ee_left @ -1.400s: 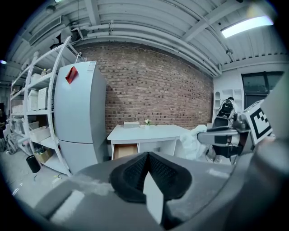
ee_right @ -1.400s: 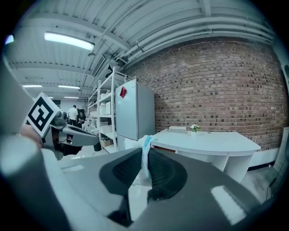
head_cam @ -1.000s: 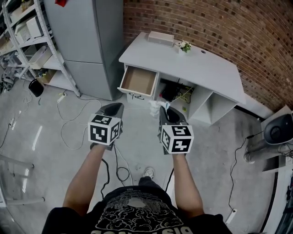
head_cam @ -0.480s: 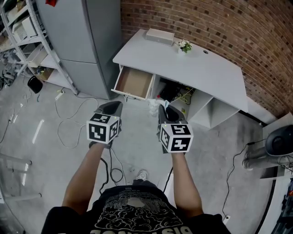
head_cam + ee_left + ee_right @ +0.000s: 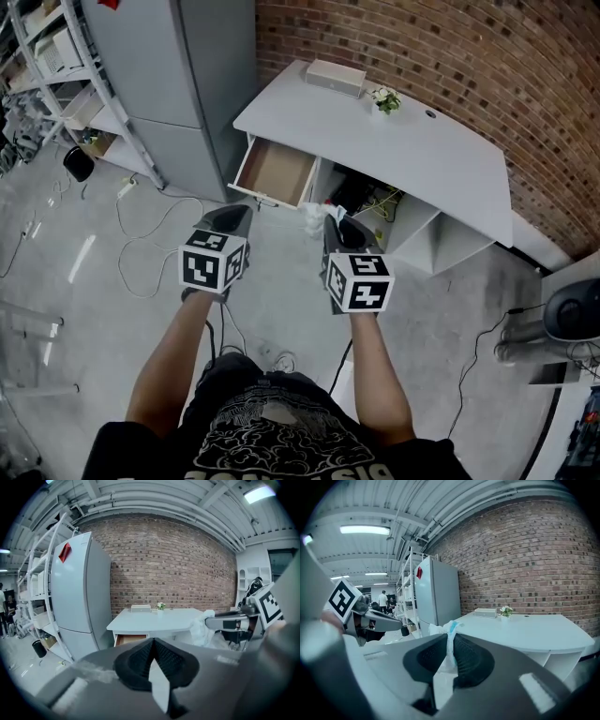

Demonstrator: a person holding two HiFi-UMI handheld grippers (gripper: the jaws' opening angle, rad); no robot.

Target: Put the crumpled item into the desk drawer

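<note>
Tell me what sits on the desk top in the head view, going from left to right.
flat grey box → small flowering plant → dark cable hole

Left gripper (image 5: pixel 242 217) jaws together, right gripper (image 5: pixel 332 221) jaws clamped

Desk (image 5: pixel 412 150) stands against brick wall (image 5: pixel 450 56), drawer (image 5: pixel 278 171) open at its left end, refrigerator (image 5: pixel 178 75) just left, shelving (image 5: pixel 66 66) further left; box (image 5: pixel 335 78) and plant (image 5: pixel 384 98) sit at the desktop's rear; crumpled item (image 5: pixel 314 218) sits in the right gripper (image 5: pixel 335 221) before the drawer, left gripper (image 5: pixel 234 217) alongside.
</note>
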